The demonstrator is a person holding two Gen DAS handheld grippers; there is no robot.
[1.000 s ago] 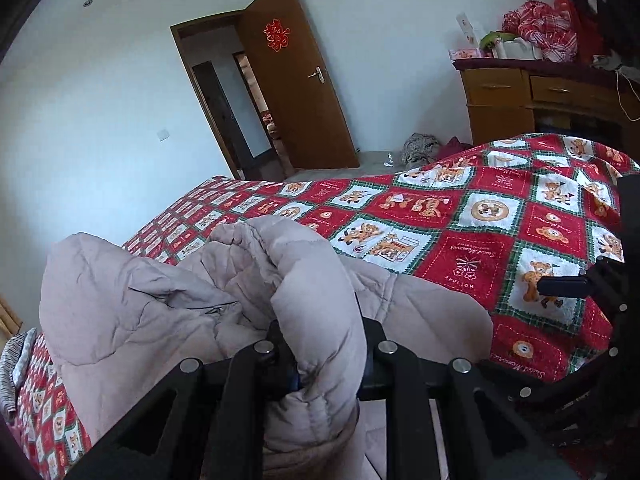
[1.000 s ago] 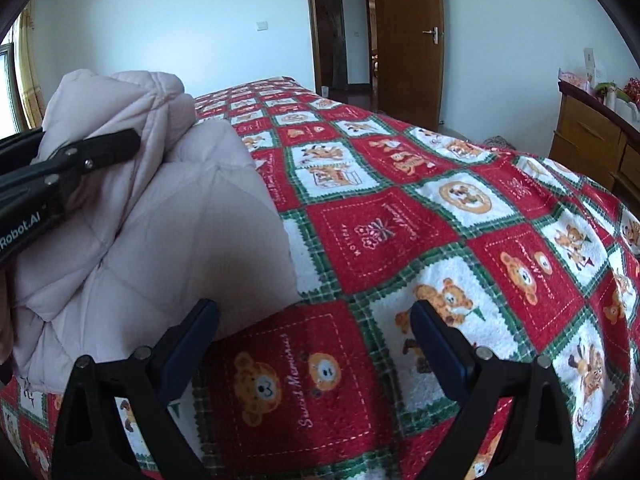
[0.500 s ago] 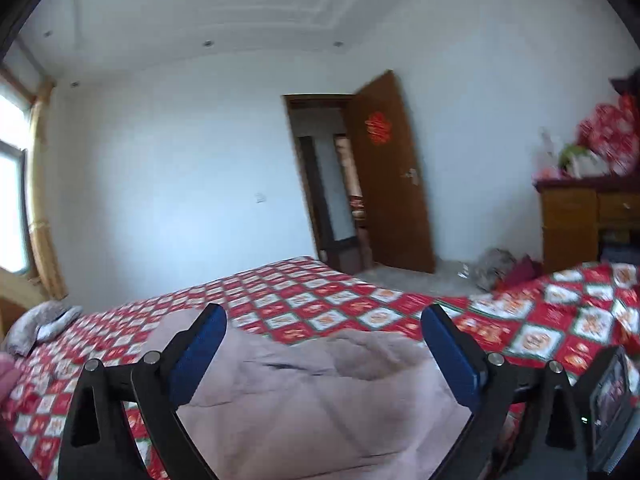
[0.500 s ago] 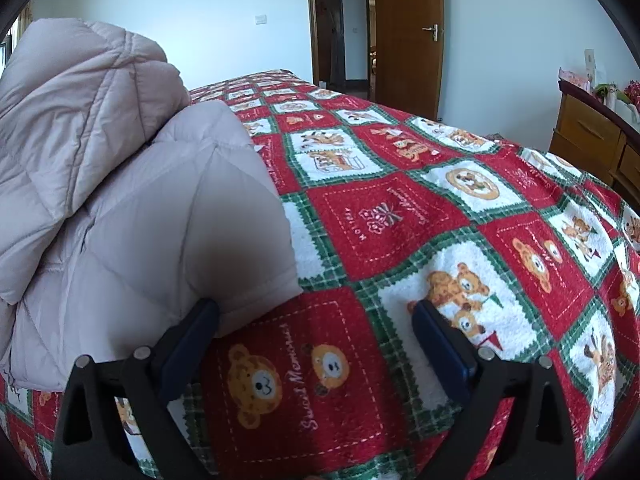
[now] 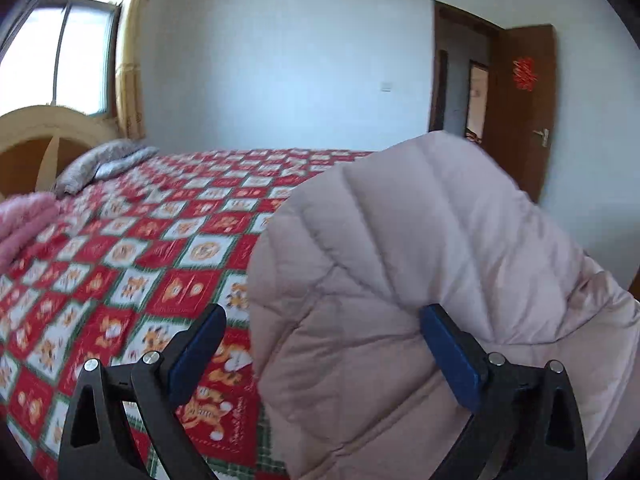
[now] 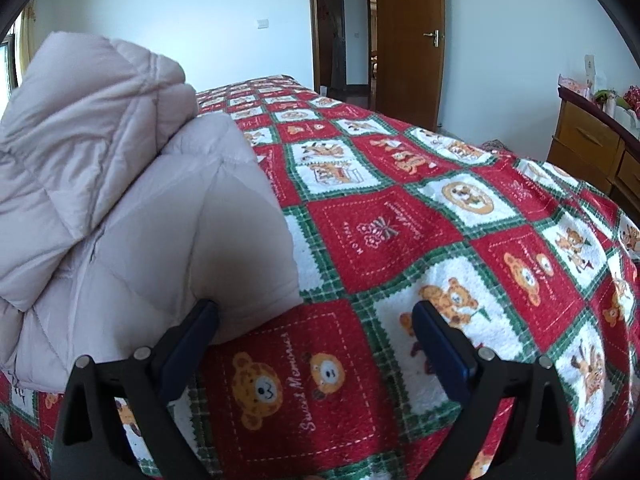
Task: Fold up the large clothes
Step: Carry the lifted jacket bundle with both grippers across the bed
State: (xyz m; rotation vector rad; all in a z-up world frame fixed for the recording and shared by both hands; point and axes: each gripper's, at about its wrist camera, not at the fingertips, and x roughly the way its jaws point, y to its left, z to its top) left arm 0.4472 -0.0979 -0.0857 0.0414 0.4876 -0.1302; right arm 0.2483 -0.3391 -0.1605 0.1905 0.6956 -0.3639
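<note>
Bedspread (image 6: 400,216) reads "Sweet Memories" | down jacket (image 6: 120,200) folded | left gripper (image 5: 320,360), right gripper (image 6: 316,344) spread, empty

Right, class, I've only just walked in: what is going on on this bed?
A person with two handheld grippers is folding a pale pink puffer coat on a bed with a red bear-print blanket. Both the left gripper and the right gripper are open, holding nothing. The coat lies folded in a puffy heap.
</note>
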